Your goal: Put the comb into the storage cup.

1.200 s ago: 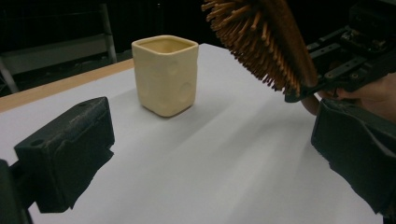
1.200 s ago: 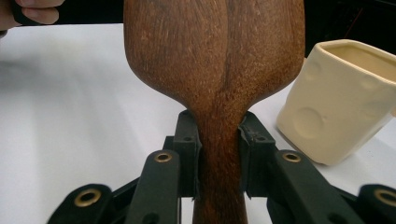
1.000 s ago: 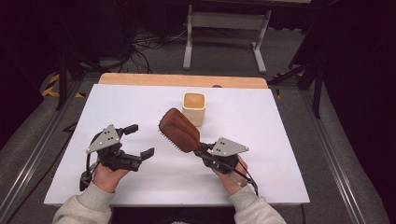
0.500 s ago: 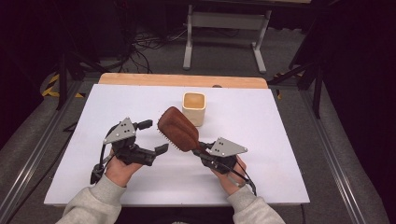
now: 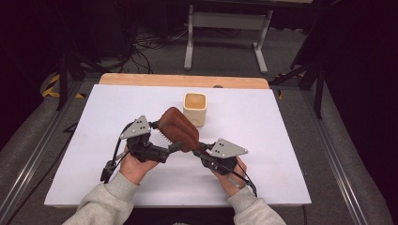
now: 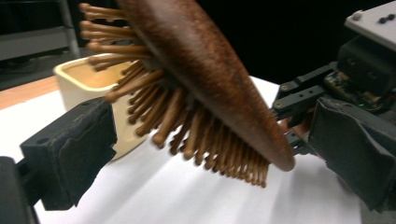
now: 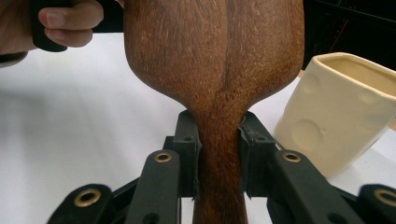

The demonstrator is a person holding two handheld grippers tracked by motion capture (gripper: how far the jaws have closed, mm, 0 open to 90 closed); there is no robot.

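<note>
A brown wooden hairbrush (image 5: 179, 128) is held tilted above the white table, bristles facing down and to the left. My right gripper (image 5: 199, 148) is shut on its handle; the right gripper view shows the pads (image 7: 187, 158) pressing both sides of the handle (image 7: 219, 154). My left gripper (image 5: 165, 136) stands open around the brush head. In the left gripper view one pad (image 6: 74, 149) sits below the bristles (image 6: 187, 126) and the other pad (image 6: 355, 149) behind the brush's back, neither touching it. A cream cup (image 5: 195, 108) stands upright just behind the brush.
The white table top (image 5: 281, 140) spreads to either side, with a wooden strip (image 5: 183, 80) along its far edge. A metal stand (image 5: 225, 33) is on the floor beyond. The cup (image 7: 341, 107) is close to the right of the held handle.
My left gripper has moved right, from open table to the brush, and its open jaws now straddle the brush head. The right gripper and the brush have stayed put.
</note>
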